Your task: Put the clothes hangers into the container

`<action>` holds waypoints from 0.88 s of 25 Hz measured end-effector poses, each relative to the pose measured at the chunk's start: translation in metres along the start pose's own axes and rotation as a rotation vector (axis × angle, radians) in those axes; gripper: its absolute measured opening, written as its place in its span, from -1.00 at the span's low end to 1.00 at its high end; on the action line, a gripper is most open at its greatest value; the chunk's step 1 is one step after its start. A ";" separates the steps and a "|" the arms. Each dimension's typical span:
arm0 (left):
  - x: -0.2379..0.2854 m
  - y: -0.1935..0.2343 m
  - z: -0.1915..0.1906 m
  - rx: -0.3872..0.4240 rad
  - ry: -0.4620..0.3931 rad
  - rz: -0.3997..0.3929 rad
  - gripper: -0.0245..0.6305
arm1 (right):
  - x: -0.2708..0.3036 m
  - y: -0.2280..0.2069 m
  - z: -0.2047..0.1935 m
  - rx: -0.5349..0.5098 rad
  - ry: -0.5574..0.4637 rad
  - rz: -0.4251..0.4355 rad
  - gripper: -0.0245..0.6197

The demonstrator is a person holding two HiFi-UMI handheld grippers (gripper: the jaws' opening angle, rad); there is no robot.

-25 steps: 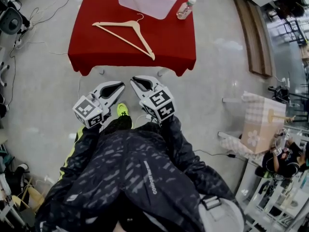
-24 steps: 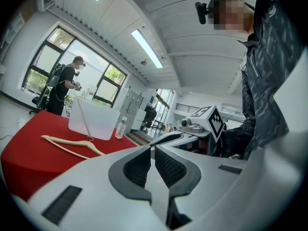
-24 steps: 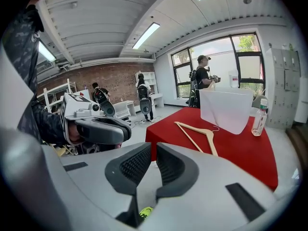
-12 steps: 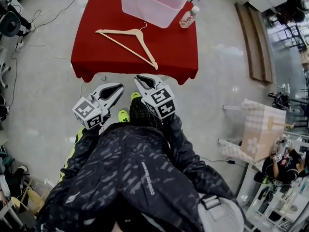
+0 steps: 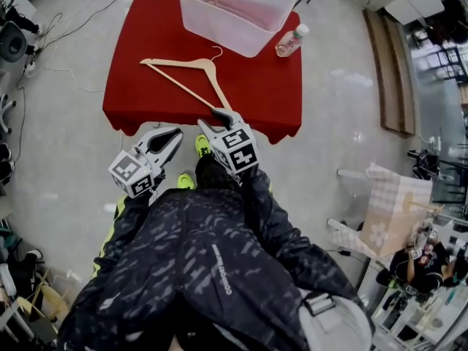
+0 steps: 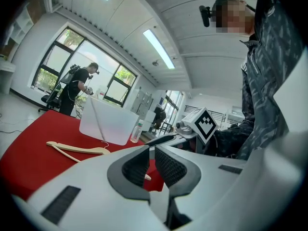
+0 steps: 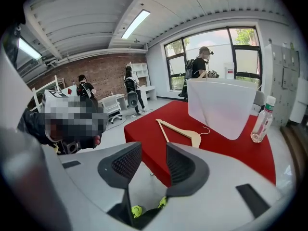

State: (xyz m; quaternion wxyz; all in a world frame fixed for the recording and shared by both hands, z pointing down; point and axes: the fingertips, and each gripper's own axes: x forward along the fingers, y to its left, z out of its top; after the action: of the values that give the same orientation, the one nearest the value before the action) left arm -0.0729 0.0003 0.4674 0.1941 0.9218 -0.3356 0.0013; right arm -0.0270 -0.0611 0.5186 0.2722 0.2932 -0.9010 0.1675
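Hanger (image 5: 175,62) of pale wood lies flat on the red tabletop (image 5: 139,101), apart from the clear container (image 5: 227,35) that stands beyond it at the far edge. A plastic bottle (image 5: 290,41) sits just beside the container's right corner. We see the hook pointing toward the container and the long bar running from far left to the near edge. Our right tongs (image 5: 212,119), near that end, have just been opening and stand spread with nothing between them. Our left tongs (image 5: 175,131) are pressed together, empty. The print on our jacket (image 5: 219,269) is too small to read.
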 end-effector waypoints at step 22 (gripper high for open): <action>0.078 0.103 -0.008 -0.044 0.054 0.030 -0.85 | 0.100 -0.099 -0.010 0.095 0.147 0.000 -0.30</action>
State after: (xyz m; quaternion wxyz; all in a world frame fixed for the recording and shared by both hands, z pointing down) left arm -0.0755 -0.1172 0.5224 0.2235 0.9118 -0.3437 0.0218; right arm -0.0298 -0.1762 0.5997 0.3233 0.2928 -0.8697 0.2312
